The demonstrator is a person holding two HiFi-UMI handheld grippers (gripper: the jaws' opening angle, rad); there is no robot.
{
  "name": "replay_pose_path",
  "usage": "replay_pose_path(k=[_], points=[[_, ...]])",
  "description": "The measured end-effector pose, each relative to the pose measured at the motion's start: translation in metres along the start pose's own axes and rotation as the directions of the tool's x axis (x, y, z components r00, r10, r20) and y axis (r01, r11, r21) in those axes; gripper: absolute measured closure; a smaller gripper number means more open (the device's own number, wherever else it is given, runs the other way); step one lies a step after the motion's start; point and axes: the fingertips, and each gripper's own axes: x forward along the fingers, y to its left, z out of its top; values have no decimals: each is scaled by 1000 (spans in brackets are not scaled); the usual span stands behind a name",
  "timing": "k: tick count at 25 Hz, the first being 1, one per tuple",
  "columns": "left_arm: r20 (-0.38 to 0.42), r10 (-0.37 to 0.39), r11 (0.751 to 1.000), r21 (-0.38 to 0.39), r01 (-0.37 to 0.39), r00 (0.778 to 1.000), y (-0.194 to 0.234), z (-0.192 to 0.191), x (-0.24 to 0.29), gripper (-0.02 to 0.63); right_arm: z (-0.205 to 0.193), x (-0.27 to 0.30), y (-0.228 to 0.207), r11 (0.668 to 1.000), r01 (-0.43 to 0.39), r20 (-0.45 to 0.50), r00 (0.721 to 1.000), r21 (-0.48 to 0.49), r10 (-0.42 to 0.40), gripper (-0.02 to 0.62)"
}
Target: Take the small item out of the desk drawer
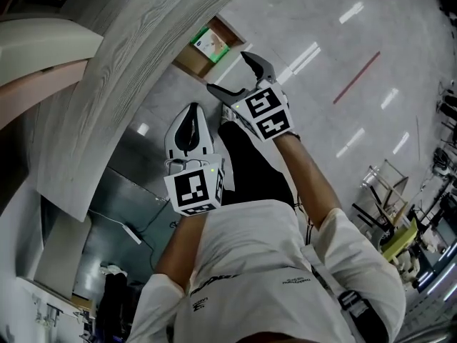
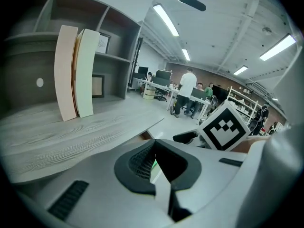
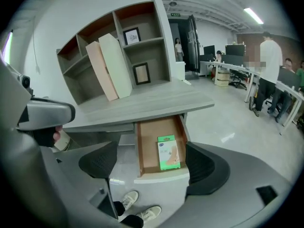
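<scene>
The desk drawer (image 3: 146, 152) is pulled out under the grey wood desktop (image 3: 142, 103). A small green and tan packet (image 3: 168, 152) lies flat in it, toward its front right. My right gripper (image 3: 152, 164) is open wide, above and short of the drawer, and the packet shows between its dark pads (image 3: 97, 161), untouched. In the head view the right gripper (image 1: 227, 70) spreads its jaws just below the drawer (image 1: 190, 63) and packet (image 1: 211, 43). My left gripper (image 1: 191, 109) hangs lower, beside the person's leg, tips together and nothing held; its view shows the pads (image 2: 137, 161) closed.
A shelf unit (image 3: 142, 37) stands on the desk with two tall boards (image 3: 109, 65) leaning in it and framed pictures (image 3: 141, 73). The person's shoes (image 3: 137, 207) are on the floor below the drawer front. People work at desks (image 2: 187, 94) across the room. A metal rack (image 1: 389, 191) stands at right.
</scene>
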Motion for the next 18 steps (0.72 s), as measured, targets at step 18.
replay_pose_path(k=[18], points=[[-26,48,998,-27,-48,999,13,-39,27,590,-38,84,-34,997,-23,-79,997,-73,18,170]])
